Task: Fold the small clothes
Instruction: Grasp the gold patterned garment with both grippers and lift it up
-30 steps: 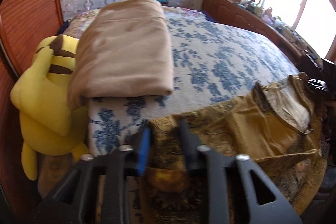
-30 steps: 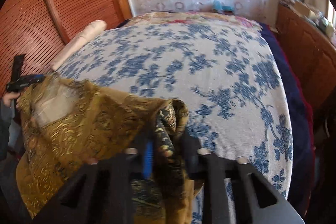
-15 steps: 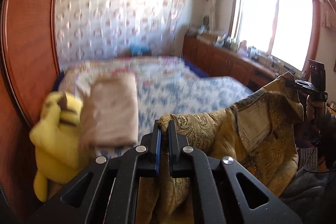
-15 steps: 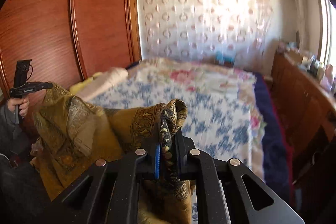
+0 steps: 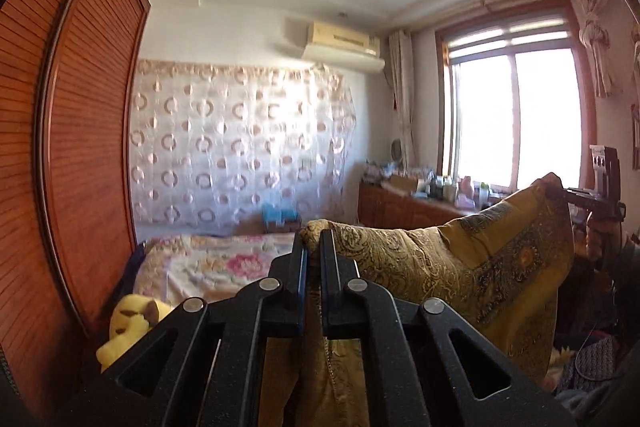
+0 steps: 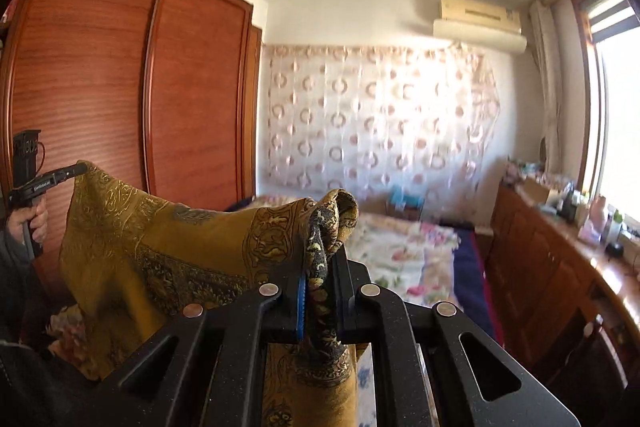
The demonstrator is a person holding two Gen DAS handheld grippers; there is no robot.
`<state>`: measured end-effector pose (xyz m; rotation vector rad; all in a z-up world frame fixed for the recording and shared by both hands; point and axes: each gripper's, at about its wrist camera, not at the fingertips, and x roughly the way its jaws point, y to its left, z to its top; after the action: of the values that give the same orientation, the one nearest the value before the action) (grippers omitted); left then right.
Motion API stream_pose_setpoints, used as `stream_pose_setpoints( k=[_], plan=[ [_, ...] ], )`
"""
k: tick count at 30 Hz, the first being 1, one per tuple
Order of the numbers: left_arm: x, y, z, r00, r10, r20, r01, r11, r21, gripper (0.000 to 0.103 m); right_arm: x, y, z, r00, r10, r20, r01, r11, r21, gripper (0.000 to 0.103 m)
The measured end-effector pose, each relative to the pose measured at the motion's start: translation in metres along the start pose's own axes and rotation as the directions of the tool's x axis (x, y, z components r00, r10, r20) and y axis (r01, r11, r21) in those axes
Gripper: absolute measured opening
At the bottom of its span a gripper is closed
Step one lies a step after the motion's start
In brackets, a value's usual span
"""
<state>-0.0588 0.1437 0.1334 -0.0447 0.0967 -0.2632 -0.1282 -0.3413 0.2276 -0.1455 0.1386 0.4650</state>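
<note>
Left wrist view: the left gripper (image 5: 313, 251) has its jaws nearly closed, pinching a corner of the gold patterned garment (image 5: 460, 267). The garment hangs in the air, clear of the bed (image 5: 208, 263), and spans rightward to the right gripper (image 5: 576, 195), which grips its other upper corner. A yellow plush toy (image 5: 128, 323) lies at the near left corner of the bed, beside the wooden wardrobe (image 5: 80, 147). A window (image 5: 516, 119) and a low cabinet (image 5: 404, 215) stand along the right wall. Right wrist view: the right gripper (image 6: 326, 263) has its jaws clamped on a bunched dark-edged corner of the gold patterned garment (image 6: 160, 239). The cloth stretches leftward to the left gripper (image 6: 70, 171), held in the person's left hand (image 6: 30, 223). The bed (image 6: 400, 251) lies beyond and below the garment.
</note>
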Motion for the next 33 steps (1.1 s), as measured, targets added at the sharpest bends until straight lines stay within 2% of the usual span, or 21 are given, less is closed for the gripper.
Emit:
stream_pose_setpoints(
  k=[8,12,17,21,26,30,33],
  plan=[
    [-0.004,0.003,0.049,0.995,0.03,0.092,-0.034,0.998,0.044,0.006,-0.032,0.013,0.039,0.995,-0.034,0.099,0.04,0.997,-0.062,0.01],
    [0.0,0.007,0.061,0.991,0.052,0.122,-0.058,0.997,0.048,0.006,-0.024,0.023,0.033,0.992,-0.038,0.123,0.046,0.997,-0.066,0.01],
    [0.001,0.011,0.067,0.987,0.07,0.143,-0.076,0.996,0.037,0.006,-0.017,0.018,0.009,0.985,-0.043,0.166,0.05,0.998,-0.043,0.01],
    [-0.006,0.009,0.078,0.982,0.074,0.174,-0.082,0.996,0.043,0.006,-0.031,0.024,0.003,0.978,-0.047,0.202,0.057,0.997,-0.045,0.01],
    [0.01,0.011,0.081,0.985,0.099,0.143,-0.108,0.993,0.052,0.006,-0.025,0.026,-0.003,0.975,-0.059,0.214,0.073,0.996,-0.059,0.01],
    [0.042,0.019,0.067,0.989,0.128,0.078,-0.132,0.99,0.05,0.006,0.003,0.021,-0.013,0.984,-0.073,0.163,0.084,0.995,-0.056,0.01],
    [0.053,0.023,0.059,0.989,0.13,0.064,-0.133,0.99,0.036,0.006,0.023,0.016,-0.024,0.988,-0.081,0.134,0.088,0.995,-0.044,0.01]
  ],
)
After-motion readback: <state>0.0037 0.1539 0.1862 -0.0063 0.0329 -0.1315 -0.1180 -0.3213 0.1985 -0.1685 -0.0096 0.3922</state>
